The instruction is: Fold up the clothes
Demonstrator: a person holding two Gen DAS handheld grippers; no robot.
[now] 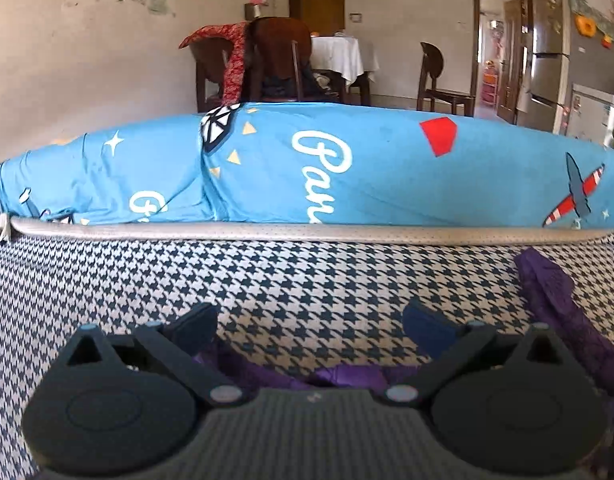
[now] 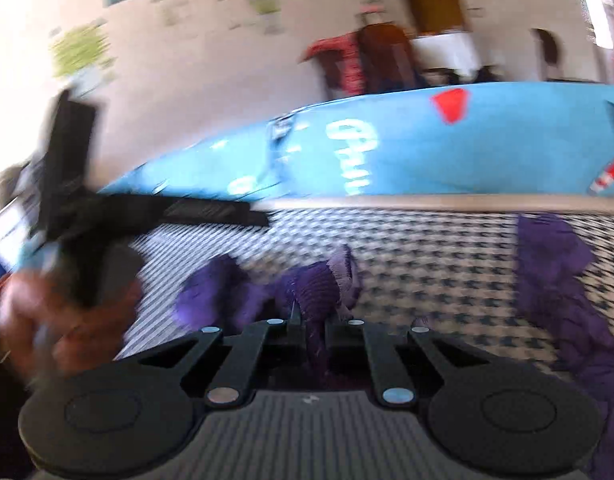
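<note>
The right gripper [image 2: 310, 322] has its jaws drawn together w/ a bunch of the purple garment [image 2: 315, 284] pinched between them; the cloth rises in a ridge just ahead of the tips, probably so an edge can be lifted & carried over for a fold. The view is motion-blurred, so finer detail of the grip can't be read. The left gripper [image 1: 310, 322] has its jaws spread wide w/ nothing between them, low over the houndstooth cover [image 1: 267, 280]; purple cloth shows beneath its body & a loose strip runs off to its right, so it seems set to take another edge. In the right wrist view that left gripper appears at far left, held in a hand [image 2: 63, 320]. The garment lies crumpled, not flat, spread in separate lumps across the houndstooth surface: no neat fold shows. Behind a pale piped edge [image 1: 307, 234] lies a blue printed cushion [image 1: 387, 168]; its white script reads approx "Par…", the rest cut off, w/ a second word starting "G" lower left. No brand legible.
</note>
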